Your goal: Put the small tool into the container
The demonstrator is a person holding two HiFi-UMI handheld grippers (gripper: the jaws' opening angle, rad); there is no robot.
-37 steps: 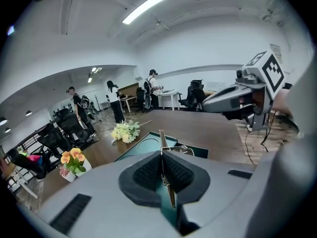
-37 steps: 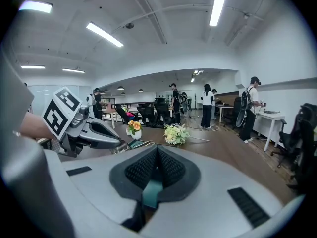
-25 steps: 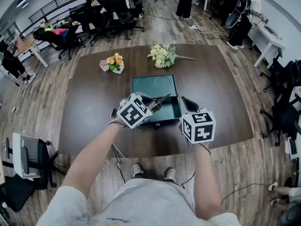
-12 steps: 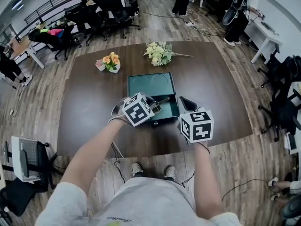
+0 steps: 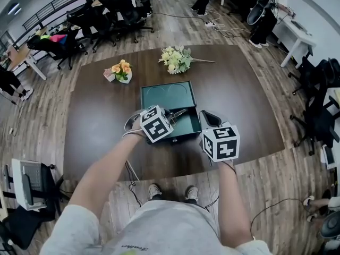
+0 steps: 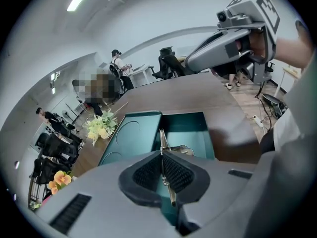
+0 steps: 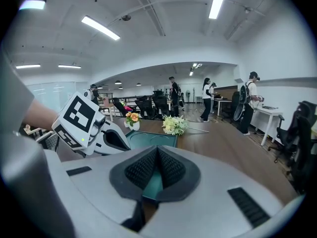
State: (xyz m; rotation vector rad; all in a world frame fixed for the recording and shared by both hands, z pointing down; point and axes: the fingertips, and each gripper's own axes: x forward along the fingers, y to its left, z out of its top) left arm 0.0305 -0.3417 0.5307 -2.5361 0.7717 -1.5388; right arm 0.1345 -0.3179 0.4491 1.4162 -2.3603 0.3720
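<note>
Your left gripper (image 6: 162, 170) is clamped on the small tool (image 6: 162, 142), a thin metal piece whose long axis runs straight out along the jaws, tip pointing away from you over the near half of the open green container (image 5: 167, 92). Your right gripper (image 7: 157, 168) sits just right of the container, jaws pressed together on nothing. The container lies on a dark brown table (image 5: 239, 100) with flowers (image 5: 175, 60) at its far side, in an office with a wooden floor (image 5: 53, 105).
</note>
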